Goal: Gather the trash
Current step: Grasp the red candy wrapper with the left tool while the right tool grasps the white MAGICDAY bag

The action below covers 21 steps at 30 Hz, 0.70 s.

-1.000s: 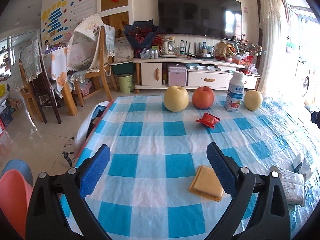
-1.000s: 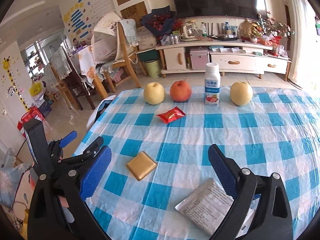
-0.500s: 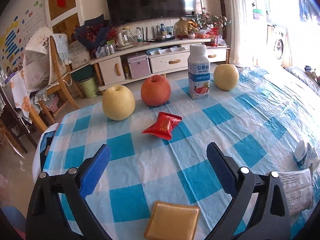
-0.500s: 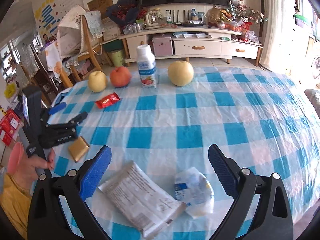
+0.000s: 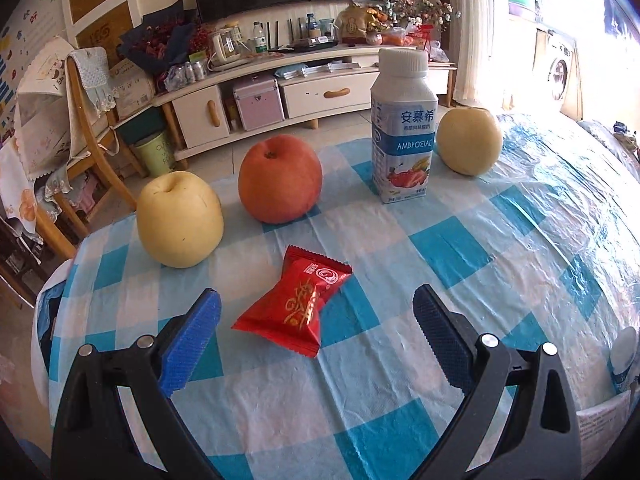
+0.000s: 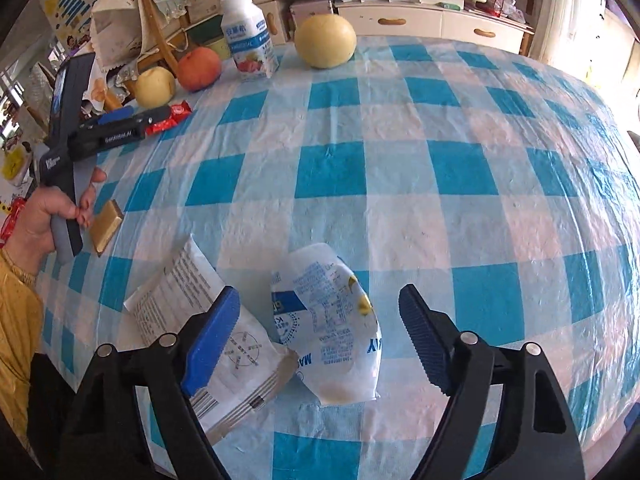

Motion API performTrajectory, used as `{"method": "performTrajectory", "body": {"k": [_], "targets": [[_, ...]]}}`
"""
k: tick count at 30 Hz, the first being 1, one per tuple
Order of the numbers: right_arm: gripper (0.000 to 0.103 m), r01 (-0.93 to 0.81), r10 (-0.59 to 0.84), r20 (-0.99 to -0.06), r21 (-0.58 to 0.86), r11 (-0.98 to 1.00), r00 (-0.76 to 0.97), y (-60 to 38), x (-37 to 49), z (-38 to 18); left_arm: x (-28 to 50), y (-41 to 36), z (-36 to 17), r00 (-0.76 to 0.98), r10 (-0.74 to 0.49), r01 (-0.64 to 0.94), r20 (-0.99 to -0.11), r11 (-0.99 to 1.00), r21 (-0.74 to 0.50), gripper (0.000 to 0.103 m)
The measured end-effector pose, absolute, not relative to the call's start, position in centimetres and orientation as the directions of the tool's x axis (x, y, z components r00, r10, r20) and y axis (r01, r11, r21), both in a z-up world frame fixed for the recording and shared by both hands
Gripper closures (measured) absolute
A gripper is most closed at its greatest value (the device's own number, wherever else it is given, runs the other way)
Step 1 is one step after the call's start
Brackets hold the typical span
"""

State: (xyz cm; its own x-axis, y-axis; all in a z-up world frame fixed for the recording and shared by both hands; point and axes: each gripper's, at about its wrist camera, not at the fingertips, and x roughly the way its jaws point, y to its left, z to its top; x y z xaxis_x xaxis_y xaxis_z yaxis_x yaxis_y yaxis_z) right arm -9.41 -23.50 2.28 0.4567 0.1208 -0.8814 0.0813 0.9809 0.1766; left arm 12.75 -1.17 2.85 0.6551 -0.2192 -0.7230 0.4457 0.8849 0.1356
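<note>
- One red foil snack wrapper (image 5: pixel 295 301) with gold print lies flat on the blue-and-white checked tablecloth (image 5: pixel 460 248), near the table's left edge.
- One crumpled white-and-blue plastic pouch (image 6: pixel 326 322) and one flat white printed paper sachet (image 6: pixel 200 320) lie side by side, touching, at the table's near edge.
- One square golden-tan packet (image 6: pixel 105 227) lies just beside the person's left hand (image 6: pixel 38 220).
- Two yellow pears, one at the left (image 5: pixel 180 220) and one at the right (image 5: pixel 469 140), one red-orange apple (image 5: pixel 280 179) and one white yoghurt-drink bottle with a blue label (image 5: pixel 403 128) stand in a row at the far side.
- The left gripper (image 5: pixel 316 320) tilts down over the red wrapper, its blue pads spread wide on either side without touching it: released.
- The right gripper (image 6: pixel 320 320) points steeply down; its jaws are closing with the pouch between them, the left pad over the sachet, the pads not yet pressing.
- The left hand, in a yellow sleeve (image 6: pixel 16 320), grips its tool's handle.
</note>
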Motion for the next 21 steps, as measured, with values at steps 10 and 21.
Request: {"method": "performTrajectory", "body": {"k": [10,21], "targets": [[0.034,0.064,0.097,-0.9,0.138,0.988,0.426,-23.7,-9.0,0.5,14.5,-2.4,1.3,0.624,-0.197,0.454,-0.756,0.879,0.147,0.006],[0.043,0.012,0.043,-0.883,0.055,0.998,0.468,-22.3,-8.8,1.0,14.7,-2.6,0.6,0.607,-0.159,0.413,-0.779,0.9,0.138,0.058]]}}
